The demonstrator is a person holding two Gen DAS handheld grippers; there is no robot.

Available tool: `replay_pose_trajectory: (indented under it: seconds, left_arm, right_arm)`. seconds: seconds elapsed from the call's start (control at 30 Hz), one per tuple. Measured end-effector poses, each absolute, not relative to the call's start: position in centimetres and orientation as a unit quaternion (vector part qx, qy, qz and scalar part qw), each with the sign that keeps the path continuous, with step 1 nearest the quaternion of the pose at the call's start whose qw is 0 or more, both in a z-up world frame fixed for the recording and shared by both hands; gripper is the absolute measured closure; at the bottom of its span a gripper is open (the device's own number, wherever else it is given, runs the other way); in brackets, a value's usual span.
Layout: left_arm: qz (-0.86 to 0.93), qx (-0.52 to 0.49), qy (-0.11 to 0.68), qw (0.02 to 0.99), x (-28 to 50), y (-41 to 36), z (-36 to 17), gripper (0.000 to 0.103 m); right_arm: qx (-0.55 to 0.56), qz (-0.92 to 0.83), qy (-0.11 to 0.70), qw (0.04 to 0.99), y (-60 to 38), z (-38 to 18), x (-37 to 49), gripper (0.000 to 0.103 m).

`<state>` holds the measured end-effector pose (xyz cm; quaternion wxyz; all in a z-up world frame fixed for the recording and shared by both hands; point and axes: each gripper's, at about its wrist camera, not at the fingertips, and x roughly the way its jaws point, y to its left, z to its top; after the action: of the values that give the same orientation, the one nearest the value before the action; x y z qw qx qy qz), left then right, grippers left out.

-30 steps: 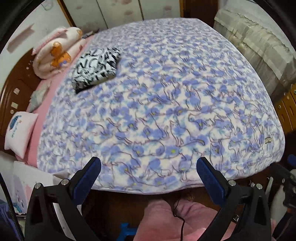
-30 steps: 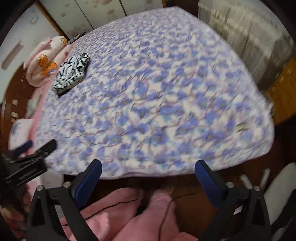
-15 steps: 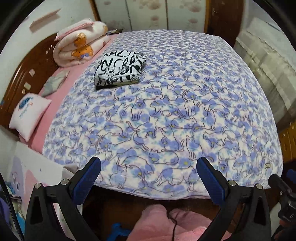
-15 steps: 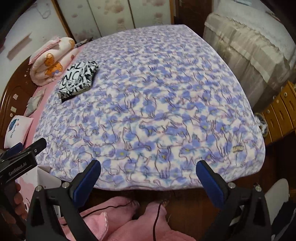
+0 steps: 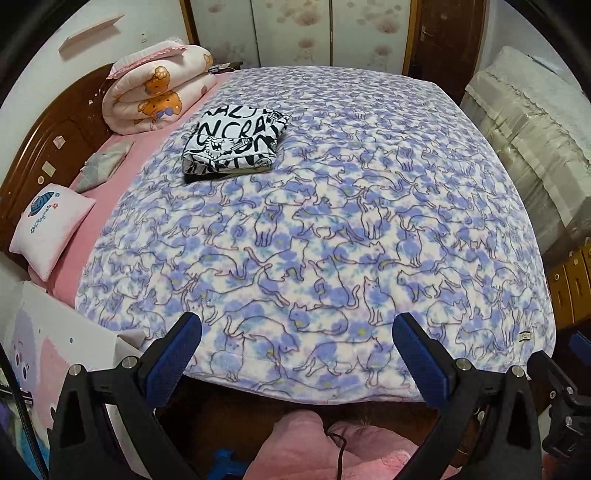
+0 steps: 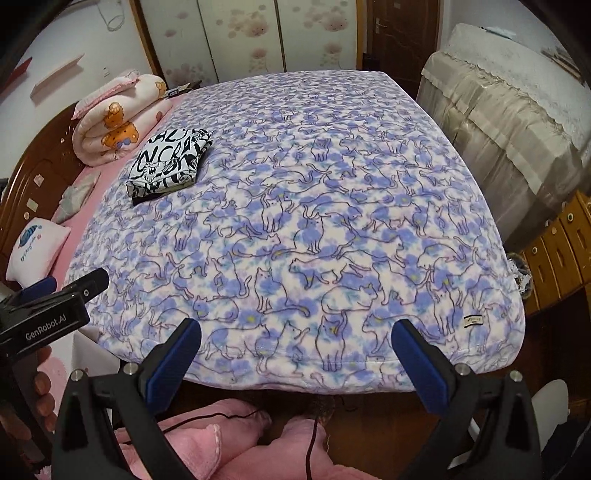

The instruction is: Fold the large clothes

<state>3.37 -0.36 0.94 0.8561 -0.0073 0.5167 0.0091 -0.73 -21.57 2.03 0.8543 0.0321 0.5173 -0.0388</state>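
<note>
- The bed (image 5: 461,192) fills most of both views. A fleece blanket with blue cats (image 6: 332,221) is spread flat over it, and a pink sheet (image 5: 110,192) shows along the headboard side.
- The room around it: a dark wooden headboard (image 5: 44,147) at the left, pale sliding panels (image 6: 240,33) and a brown door (image 6: 402,37) behind the bed, and a covered piece of furniture under beige lace cloth (image 6: 509,122) at the right.
- A rolled quilt with bear print (image 5: 155,92) lies near the headboard, and a small pink pillow (image 5: 48,229) lies at the near left.
- The task's thing, a black-and-white printed garment (image 5: 236,144), lies on the blanket on the headboard side, just beside the pink sheet. It looks already folded into a neat rectangle.
- I judge that the folding of this piece is finished and both tools stand back at the foot of the bed. The next move probably calls for bringing another large garment and spreading it on the free part of the blanket, but no other garment is visible.
- The left gripper (image 5: 295,354) has its jaws wide apart and holds nothing.
- The right gripper (image 6: 295,350) is also spread wide and carries nothing. Both hang above the near edge of the blanket, not touching it.
- Pink trouser legs (image 6: 236,443) of the person and a thin black cable (image 6: 314,443) appear below.
</note>
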Motion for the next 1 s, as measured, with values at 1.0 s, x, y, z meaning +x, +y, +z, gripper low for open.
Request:
replay_pose_trajectory:
  seconds: [1.0]
  left_arm:
    - [0.014,-0.041,0.528,0.848,2.7,-0.3,0.4,0.001]
  right_arm:
    - [0.021,-0.029,0.536,0.844,-21.7,1.1,-0.4,0.0]
